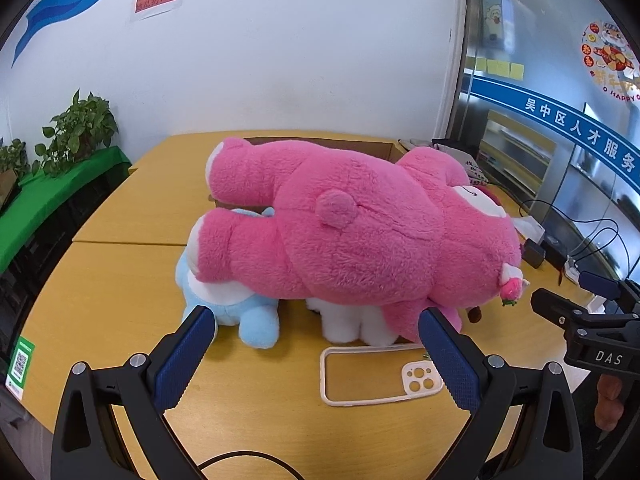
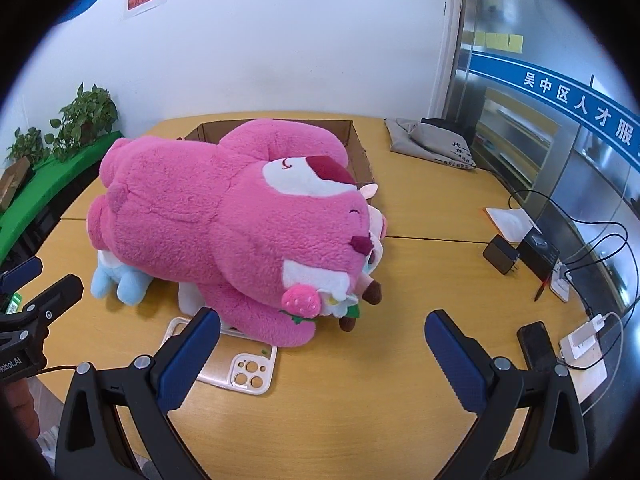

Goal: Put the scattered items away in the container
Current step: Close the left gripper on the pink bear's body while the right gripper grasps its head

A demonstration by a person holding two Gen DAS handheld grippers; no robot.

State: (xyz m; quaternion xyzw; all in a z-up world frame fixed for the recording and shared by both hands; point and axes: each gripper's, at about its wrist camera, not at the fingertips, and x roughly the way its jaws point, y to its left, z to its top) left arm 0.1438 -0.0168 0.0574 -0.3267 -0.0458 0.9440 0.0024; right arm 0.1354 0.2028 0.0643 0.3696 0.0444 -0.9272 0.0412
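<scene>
Both claws wide open, nothing held. Left gripper [image 1: 316, 354] hovers low over the wooden table [image 1: 120, 280], jaws spread either side of the front of the toy pile; right gripper [image 2: 322, 354] likewise spread, mostly bare table between its pads.

Pink plush bear [image 1: 360, 236]: large, lies on its side across the pile, its back toward the left wrist camera, legs toward 9 o'clock, head toward 3 o'clock. Its far side overlaps the near edge of the cardboard box [image 2: 362, 152], which sits at 12 o'clock behind it, open at the top. How much of the bear rests on the box rim cannot be told.

Beneath the bear: blue plush [image 1: 240, 320] at 7 o'clock in the left view, white plush [image 1: 348, 324] just beside it, both partly covered. A small brown-footed toy [image 2: 370, 294] pokes out under the bear's head. Phone case [image 1: 376, 376] lies flat on the table, touching the white plush; the bear's arm overlaps its far end in the right view.

Handling judgement: bear is likely light but bulky, soft, compresses under a pinch, floppy when lifted. Torso too wide for one claw (a limb looks the better hold). A leg for the left, the arm or ear for the right. Phone case is thin, flexible, flat on the table; an edge hold would be needed.
</scene>
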